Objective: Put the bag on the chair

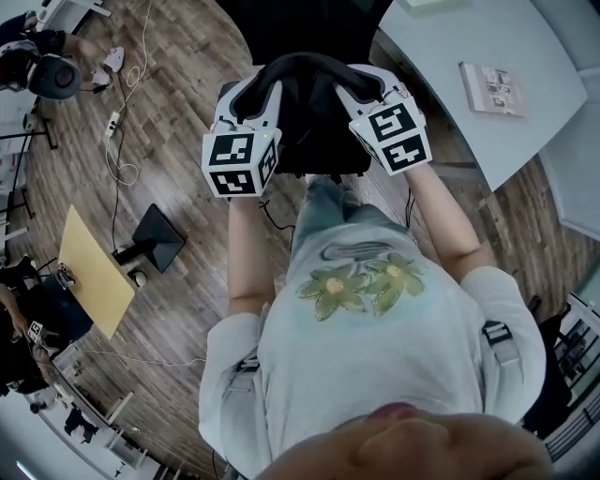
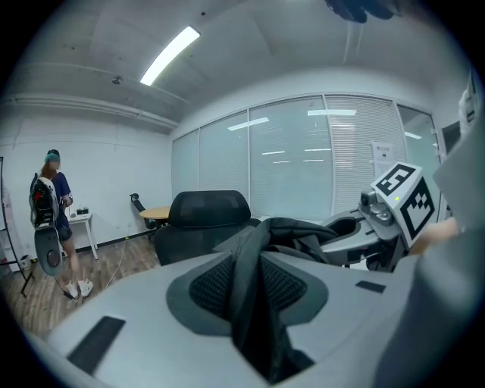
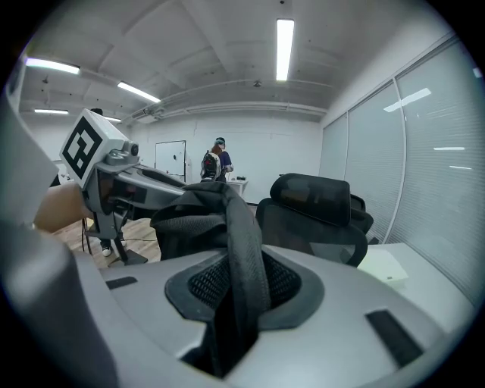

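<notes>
A black bag (image 1: 314, 127) hangs in front of me, held up by its straps between both grippers. My left gripper (image 1: 255, 94) is shut on one black strap (image 2: 254, 303), which runs up between its dark pads. My right gripper (image 1: 364, 91) is shut on another strap (image 3: 242, 258). The black mesh office chair (image 1: 300, 23) stands just beyond the bag, with its back showing in the left gripper view (image 2: 208, 220) and the right gripper view (image 3: 318, 216). Each gripper view also shows the other gripper: the right one (image 2: 386, 212) and the left one (image 3: 114, 182).
A white table (image 1: 506, 37) with a booklet (image 1: 492, 89) stands to the right of the chair. On the wood floor at left lie a cable (image 1: 117, 141), a black stand base (image 1: 155, 239) and a yellow board (image 1: 94, 272). A person (image 2: 49, 220) stands far off.
</notes>
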`<state>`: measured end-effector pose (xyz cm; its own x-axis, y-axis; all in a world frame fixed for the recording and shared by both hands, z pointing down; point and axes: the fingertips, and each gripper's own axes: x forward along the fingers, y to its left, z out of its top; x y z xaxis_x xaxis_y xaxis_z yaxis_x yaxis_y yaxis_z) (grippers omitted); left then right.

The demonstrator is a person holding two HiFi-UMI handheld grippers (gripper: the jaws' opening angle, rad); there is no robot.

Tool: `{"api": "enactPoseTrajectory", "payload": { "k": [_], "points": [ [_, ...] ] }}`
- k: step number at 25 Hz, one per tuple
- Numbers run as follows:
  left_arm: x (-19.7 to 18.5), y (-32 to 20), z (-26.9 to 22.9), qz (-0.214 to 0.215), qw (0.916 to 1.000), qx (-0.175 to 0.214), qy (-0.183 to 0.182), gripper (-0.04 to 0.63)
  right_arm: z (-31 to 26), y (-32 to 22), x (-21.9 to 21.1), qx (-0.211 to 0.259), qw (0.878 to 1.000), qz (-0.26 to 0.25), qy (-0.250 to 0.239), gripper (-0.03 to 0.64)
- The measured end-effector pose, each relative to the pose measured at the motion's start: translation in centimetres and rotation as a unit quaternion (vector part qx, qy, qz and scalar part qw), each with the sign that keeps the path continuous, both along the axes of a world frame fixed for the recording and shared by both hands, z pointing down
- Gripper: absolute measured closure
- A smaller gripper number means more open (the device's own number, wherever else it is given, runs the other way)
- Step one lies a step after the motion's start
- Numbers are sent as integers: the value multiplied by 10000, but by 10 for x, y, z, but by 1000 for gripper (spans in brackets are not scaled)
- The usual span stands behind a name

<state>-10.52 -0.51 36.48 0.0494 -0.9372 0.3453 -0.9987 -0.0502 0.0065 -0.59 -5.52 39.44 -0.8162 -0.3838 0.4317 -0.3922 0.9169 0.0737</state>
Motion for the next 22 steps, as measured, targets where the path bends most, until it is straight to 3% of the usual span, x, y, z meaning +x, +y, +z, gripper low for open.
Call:
{"api": "enactPoseTrajectory", "payload": {
  "k": [22],
  "points": [
    [-40, -112, 18, 841, 9963, -151, 117, 474, 18, -96, -31, -106, 9971, 740, 127, 518]
  ]
}}
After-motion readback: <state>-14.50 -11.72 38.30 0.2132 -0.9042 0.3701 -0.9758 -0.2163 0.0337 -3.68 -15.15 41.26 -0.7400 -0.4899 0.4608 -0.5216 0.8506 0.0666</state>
